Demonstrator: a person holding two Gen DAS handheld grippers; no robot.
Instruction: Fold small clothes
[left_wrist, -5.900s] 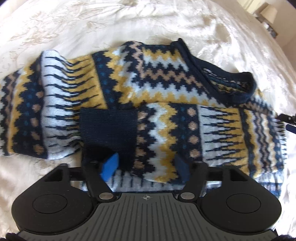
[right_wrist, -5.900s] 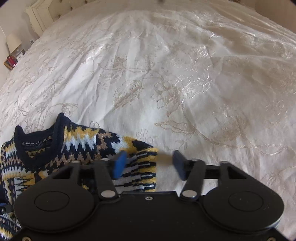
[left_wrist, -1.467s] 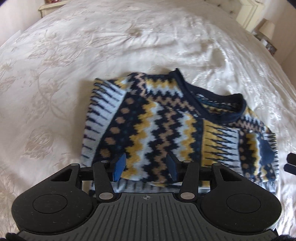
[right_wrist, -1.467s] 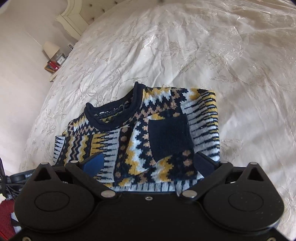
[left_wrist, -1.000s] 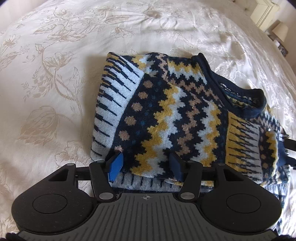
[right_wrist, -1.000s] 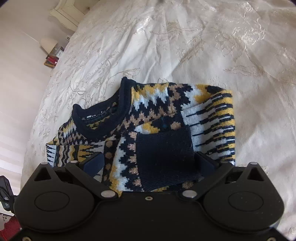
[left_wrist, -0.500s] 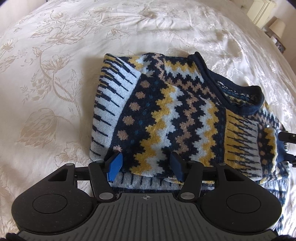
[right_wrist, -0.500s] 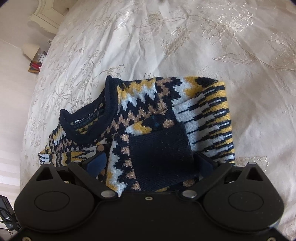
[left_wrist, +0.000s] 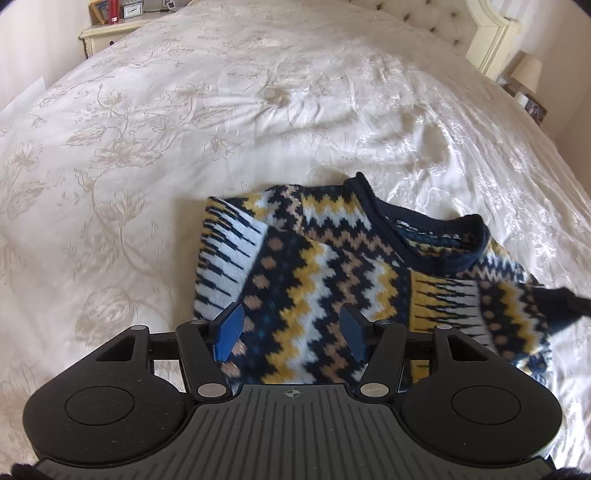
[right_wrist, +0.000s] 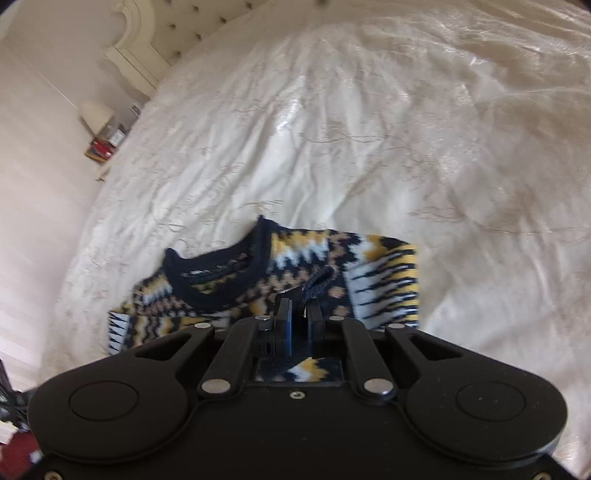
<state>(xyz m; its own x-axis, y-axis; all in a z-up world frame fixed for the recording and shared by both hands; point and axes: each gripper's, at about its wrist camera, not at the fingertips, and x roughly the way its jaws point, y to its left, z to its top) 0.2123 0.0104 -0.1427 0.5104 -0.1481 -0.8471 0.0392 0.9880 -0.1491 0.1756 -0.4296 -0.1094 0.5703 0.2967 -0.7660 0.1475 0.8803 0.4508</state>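
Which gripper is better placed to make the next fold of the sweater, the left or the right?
Probably the right. The right gripper has just closed its jaws on a dark fold of the sweater; the left gripper is open, with knit between its jaws but not pinched.

The sweater (left_wrist: 317, 280) is thick, fuzzy knit wool with a ribbed collar. The bedspread (left_wrist: 184, 110) is glossy cream cloth with woven flowers. Each claw (left_wrist: 291, 334) is matt black plastic, faintly speckled.
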